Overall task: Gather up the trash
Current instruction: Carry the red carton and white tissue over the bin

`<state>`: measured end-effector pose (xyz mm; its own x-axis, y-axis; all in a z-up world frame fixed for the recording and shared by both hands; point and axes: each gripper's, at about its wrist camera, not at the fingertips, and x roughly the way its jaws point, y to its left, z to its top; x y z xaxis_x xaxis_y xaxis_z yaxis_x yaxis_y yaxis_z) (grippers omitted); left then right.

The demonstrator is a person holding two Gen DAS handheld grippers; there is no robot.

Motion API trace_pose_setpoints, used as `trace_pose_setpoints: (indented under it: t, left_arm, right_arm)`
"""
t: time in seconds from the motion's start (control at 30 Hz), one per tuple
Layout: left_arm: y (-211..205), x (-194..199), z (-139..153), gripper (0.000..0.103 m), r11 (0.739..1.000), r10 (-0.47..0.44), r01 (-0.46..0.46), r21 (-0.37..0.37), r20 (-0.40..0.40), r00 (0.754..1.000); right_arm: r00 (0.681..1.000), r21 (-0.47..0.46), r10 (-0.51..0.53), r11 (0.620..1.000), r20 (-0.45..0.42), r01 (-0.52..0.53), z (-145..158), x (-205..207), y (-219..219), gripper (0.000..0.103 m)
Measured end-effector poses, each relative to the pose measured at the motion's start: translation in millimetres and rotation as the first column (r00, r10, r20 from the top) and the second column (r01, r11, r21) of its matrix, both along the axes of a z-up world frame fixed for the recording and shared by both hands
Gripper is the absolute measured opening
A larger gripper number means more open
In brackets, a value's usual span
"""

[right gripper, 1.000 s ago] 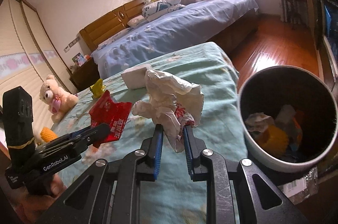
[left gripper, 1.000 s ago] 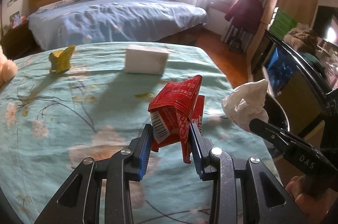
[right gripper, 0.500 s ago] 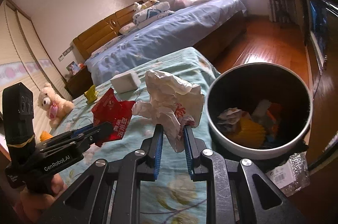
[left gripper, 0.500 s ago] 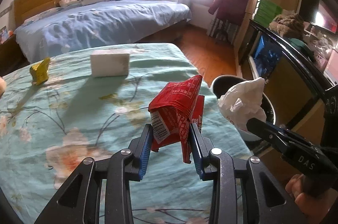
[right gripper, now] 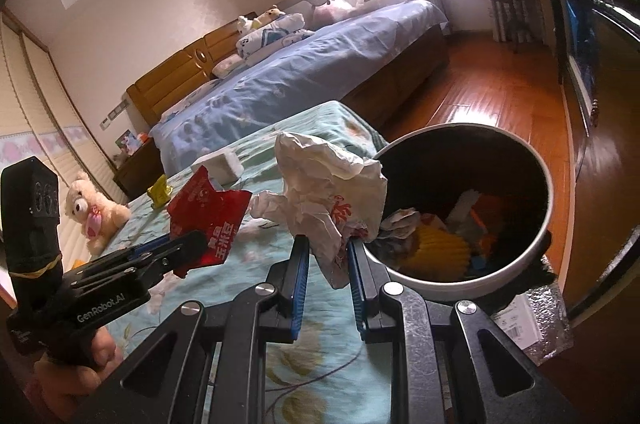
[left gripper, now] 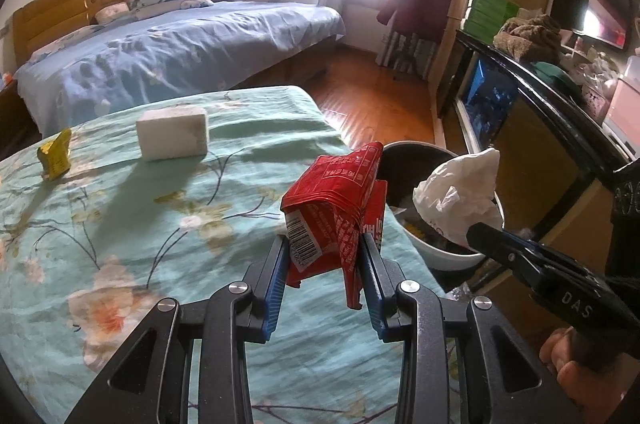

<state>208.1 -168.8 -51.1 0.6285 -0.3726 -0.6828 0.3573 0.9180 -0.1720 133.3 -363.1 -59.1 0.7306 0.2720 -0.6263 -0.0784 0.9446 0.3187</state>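
Observation:
My left gripper point(left gripper: 324, 248) is shut on a crumpled red snack wrapper point(left gripper: 336, 200), held above the floral bedspread near the bed's right edge. My right gripper point(right gripper: 328, 248) is shut on a crumpled white paper wrapper point(right gripper: 328, 184), right beside the rim of a round bin point(right gripper: 516, 280). The bin point(left gripper: 424, 152), white outside and dark inside, stands off the bed's corner and holds several pieces of trash. In the right wrist view the red wrapper point(right gripper: 208, 216) and left gripper point(right gripper: 176, 248) show at left. In the left wrist view the white wrapper point(left gripper: 460, 196) hangs over the bin.
A white block point(left gripper: 172, 132) and a small yellow wrapper point(left gripper: 54, 154) lie further back on the bedspread point(left gripper: 120, 224). A teddy bear point(right gripper: 92, 212) sits at the far left. Beyond are a blue bed point(left gripper: 168, 52), wooden floor point(left gripper: 380, 104) and a dark cabinet point(left gripper: 520, 128) at right.
Both grippers have carried their wrappers rightward toward the bin, which has come into the left wrist view and grown larger in the right wrist view. Both grips are unchanged.

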Motion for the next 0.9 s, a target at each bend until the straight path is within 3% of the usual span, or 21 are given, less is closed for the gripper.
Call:
trace_pose_setpoints:
  t: [0.9]
  left_arm:
    - [-44.8, 14.5, 3.0, 0.034, 0.998, -0.068, 0.068, 0.019, 0.003, 0.998]
  right_arm:
    - [0.995, -0.001, -0.101, 0.995, -0.002, 0.101, -2.4, 0.5, -51.1, 0.020]
